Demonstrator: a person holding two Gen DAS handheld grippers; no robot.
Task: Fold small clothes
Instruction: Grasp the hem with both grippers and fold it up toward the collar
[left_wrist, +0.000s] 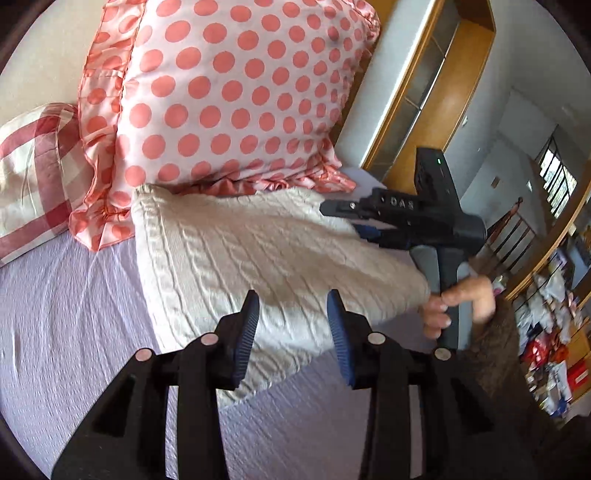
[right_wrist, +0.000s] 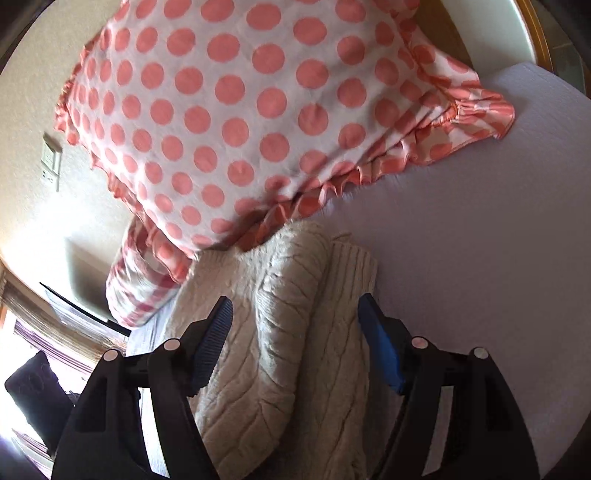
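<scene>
My left claw (left_wrist: 291, 332) and right claw (right_wrist: 295, 339) both hang apart, gripping nothing, over the cream cable-knit sweater (left_wrist: 236, 266) — folded on the bed (left_wrist: 55, 332), touching the dotted pillow (left_wrist: 229, 92). Soft, thick, floppy knit — I'd pinch a doubled edge.

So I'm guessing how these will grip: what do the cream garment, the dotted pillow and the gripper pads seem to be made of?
Garment: looks like soft, matte cable-knit yarn, with raised braided ribs; wool or acrylic, can't tell. Pillow: a smooth woven cover with a slight sheen and gathered ruffles, perhaps satin or polyester. Pads: blue, finely ribbed, probably rubber or soft plastic.
</scene>
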